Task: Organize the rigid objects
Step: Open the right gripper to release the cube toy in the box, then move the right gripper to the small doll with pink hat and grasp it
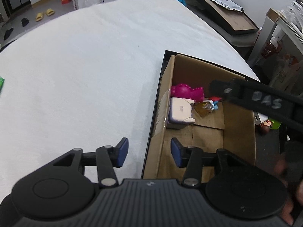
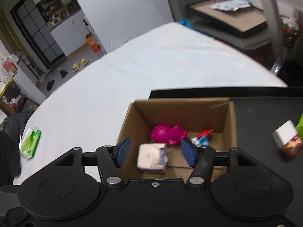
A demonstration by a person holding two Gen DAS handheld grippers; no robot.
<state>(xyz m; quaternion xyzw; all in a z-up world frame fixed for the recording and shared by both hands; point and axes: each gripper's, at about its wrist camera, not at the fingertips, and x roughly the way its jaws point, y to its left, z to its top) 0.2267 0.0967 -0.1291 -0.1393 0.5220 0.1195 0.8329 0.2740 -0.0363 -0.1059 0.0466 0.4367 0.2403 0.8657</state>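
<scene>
An open cardboard box sits on a black tray on the white table. Inside lie a pink toy, a white boxy object, a red-and-blue figure and an amber piece. My left gripper is open and empty over the box's left wall. My right gripper is open and empty above the white object; its body shows in the left wrist view.
On the tray right of the box lie a white block, a brown figurine and something green. A green packet lies at the table's left edge. A big flat box stands behind.
</scene>
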